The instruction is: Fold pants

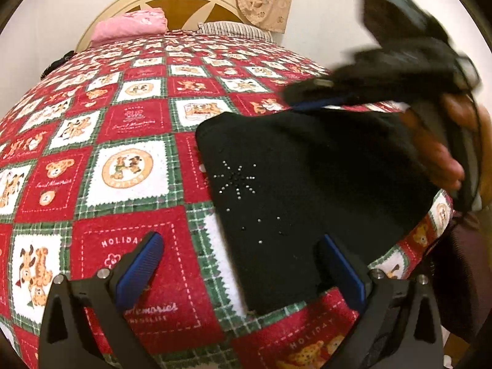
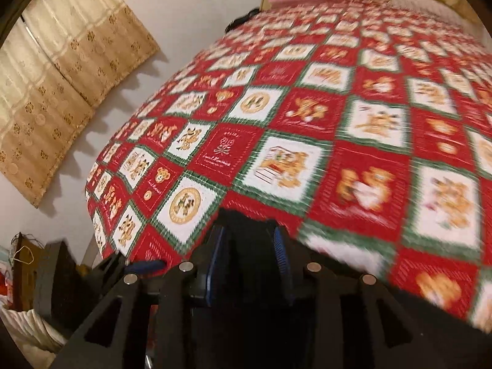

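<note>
The black pants (image 1: 307, 184) lay folded into a compact dark block on the red patchwork bedspread (image 1: 129, 123), close to the bed's near edge and toward its right side, a small star of studs facing up. The left gripper (image 1: 243, 264) hovered low over the near end of the block with its blue-padded fingers (image 1: 141, 267) spread wide, nothing between them. The right gripper (image 2: 249, 255) was over the far edge of the pants, blurred in the left wrist view. In its own view its fingers stood partly apart, with dark cloth seeming to sit in the gap; whether the pads pressed on it could not be told.

The fold looked nearly finished. To do this step well, I judge the right hand should clear the cloth fully before lifting away, so no layer is dragged up. The left fingers could then press the near end flat and square the edges.
</note>
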A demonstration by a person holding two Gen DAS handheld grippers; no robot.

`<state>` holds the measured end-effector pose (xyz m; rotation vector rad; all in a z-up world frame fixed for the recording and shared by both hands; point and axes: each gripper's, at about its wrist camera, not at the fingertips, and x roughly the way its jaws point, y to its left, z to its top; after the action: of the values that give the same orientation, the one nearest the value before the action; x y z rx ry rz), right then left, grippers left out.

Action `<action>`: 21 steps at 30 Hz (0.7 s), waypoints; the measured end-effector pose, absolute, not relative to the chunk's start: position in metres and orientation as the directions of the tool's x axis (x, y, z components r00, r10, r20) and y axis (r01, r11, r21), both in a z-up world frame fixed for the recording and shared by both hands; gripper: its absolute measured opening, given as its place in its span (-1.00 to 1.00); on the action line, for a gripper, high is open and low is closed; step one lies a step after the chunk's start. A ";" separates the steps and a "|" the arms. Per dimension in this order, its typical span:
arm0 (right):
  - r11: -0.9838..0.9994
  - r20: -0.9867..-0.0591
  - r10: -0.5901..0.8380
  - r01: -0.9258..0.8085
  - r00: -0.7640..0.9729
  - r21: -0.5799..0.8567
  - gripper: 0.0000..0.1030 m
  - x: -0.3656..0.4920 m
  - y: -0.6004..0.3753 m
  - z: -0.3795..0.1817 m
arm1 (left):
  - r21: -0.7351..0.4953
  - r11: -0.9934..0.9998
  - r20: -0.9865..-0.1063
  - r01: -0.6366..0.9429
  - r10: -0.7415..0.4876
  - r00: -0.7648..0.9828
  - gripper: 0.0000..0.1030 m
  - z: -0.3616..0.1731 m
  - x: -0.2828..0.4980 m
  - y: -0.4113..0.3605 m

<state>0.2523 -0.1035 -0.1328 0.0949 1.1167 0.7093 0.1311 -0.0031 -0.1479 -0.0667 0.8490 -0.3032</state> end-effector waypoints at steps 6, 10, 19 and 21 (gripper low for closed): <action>0.813 -0.750 0.562 -0.400 0.348 0.423 -0.20 0.195 -0.179 -0.109 | -0.175 0.961 -0.729 0.215 -0.273 0.628 1.00 -0.147 0.126 0.003; 0.832 -0.752 0.540 -0.376 0.377 0.409 -0.16 0.159 -0.211 -0.109 | -0.159 0.969 -0.733 0.187 -0.243 0.635 1.00 -0.150 0.125 0.011; 0.871 -0.764 0.478 -0.351 0.434 0.345 -0.13 0.135 -0.237 -0.129 | -0.122 0.976 -0.718 0.178 -0.211 0.664 1.00 -0.131 0.127 0.014; 0.871 -0.746 0.478 -0.363 0.464 0.332 -0.13 0.129 -0.241 -0.121 | -0.109 0.980 -0.704 0.166 -0.194 0.683 1.00 -0.123 0.129 0.019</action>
<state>0.1292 -0.2410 -0.1212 0.1322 0.9577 0.5184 0.1286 0.0189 -0.1232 -0.0373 0.7935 -0.2017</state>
